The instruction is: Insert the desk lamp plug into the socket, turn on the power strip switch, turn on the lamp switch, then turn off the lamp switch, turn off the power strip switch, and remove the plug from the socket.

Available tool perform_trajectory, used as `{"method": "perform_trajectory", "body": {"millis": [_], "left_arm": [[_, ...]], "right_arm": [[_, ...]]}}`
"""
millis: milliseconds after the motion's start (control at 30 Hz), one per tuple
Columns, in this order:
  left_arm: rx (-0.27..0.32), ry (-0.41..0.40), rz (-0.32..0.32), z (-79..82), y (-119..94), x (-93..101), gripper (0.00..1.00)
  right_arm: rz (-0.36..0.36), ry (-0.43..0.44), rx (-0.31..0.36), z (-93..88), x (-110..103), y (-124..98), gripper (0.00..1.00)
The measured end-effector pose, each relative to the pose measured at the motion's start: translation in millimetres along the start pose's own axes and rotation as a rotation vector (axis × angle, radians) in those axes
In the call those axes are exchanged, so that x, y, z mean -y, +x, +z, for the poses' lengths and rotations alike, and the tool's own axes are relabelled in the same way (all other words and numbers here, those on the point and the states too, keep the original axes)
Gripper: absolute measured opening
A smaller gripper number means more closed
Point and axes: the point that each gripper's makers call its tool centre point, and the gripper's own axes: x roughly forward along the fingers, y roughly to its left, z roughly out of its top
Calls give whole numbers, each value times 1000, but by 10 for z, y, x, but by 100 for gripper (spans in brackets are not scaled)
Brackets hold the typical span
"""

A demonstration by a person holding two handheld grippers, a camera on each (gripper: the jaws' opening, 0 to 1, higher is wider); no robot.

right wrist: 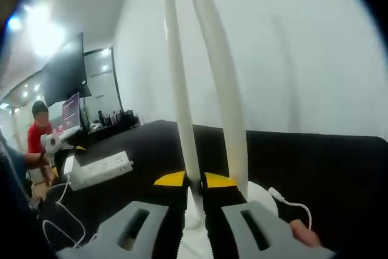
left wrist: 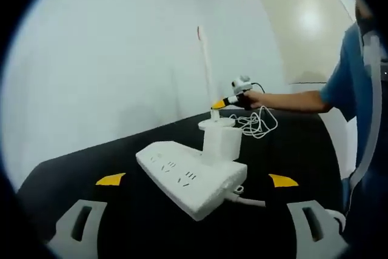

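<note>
Your black desk [left wrist: 121, 156] fills the lower half of both views. At frame centre of the left gripper view lies the white rectangular power strip [left wrist: 188, 177], its long axis running from lower right toward upper left, a white plug block [left wrist: 221, 144] seated at its far end. Behind it the white slim desk lamp [left wrist: 206, 59] stands upright. Your left gripper [left wrist: 197, 181] has jaws wide apart. The right gripper view adds the lamp's two stems [right wrist: 209, 89] up close, your right gripper [right wrist: 194, 181] with jaws clamped on one.

One power strip [left wrist: 191, 177] — one lamp [right wrist: 206, 107] — one plug [left wrist: 221, 144]
</note>
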Motion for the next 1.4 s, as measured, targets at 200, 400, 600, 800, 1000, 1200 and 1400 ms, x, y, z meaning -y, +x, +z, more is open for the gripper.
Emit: {"method": "perform_trajectory", "body": {"millis": [200, 400, 600, 800, 1000, 1200, 1400], "left_arm": [[56, -102, -1, 62, -34, -29, 89], [129, -100, -3, 123, -72, -63, 89], [126, -29, -2, 85, 9, -35, 89], [176, -89, -25, 132, 41, 27, 89], [191, -121, -9, 60, 65, -33, 89], [195, -140, 13, 20, 70, -96, 88], [174, -168, -6, -49, 122, -55, 88]], "right_arm": [[9, 21, -2, 18, 12, 0, 12], [33, 37, -9, 13, -112, -21, 11], [55, 67, 4, -17, -291, -85, 11], [71, 71, -2, 11, -362, -76, 11], [84, 76, -10, 27, -380, -74, 11], [90, 91, -2, 38, -420, -81, 11], [94, 106, 15, 47, -497, -95, 10]]}}
